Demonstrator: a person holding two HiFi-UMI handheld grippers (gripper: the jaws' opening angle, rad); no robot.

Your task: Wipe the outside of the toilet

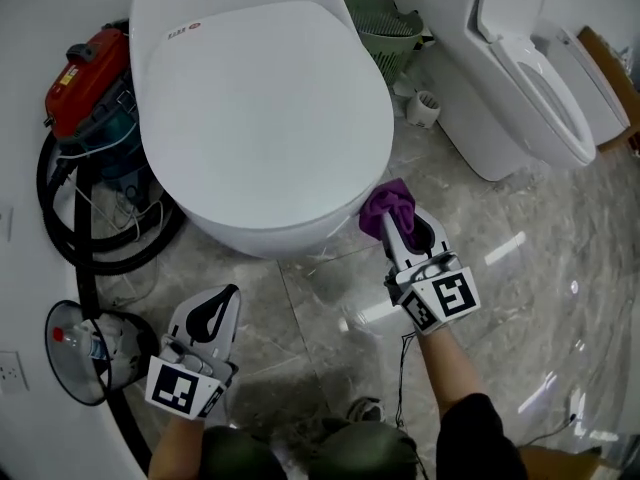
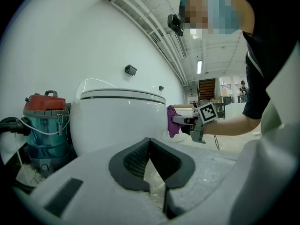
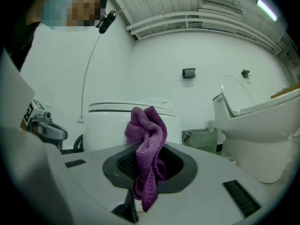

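A white toilet [image 1: 260, 118] with its lid down fills the upper middle of the head view; it also shows as the toilet [image 2: 117, 121] and toilet [image 3: 133, 121] in the gripper views. My right gripper [image 1: 392, 213] is shut on a purple cloth [image 1: 385, 206], which is right at the bowl's front right side. The purple cloth [image 3: 147, 149] hangs bunched between the jaws. My left gripper [image 1: 222, 296] hangs low in front of the bowl, apart from it, shut with nothing in it.
A red and teal vacuum cleaner [image 1: 90, 98] with a black hose [image 1: 85, 248] stands left of the toilet. A second white toilet [image 1: 520, 78] with raised lid stands at the right. A green basket [image 1: 385, 28] sits between them. The floor is glossy grey marble.
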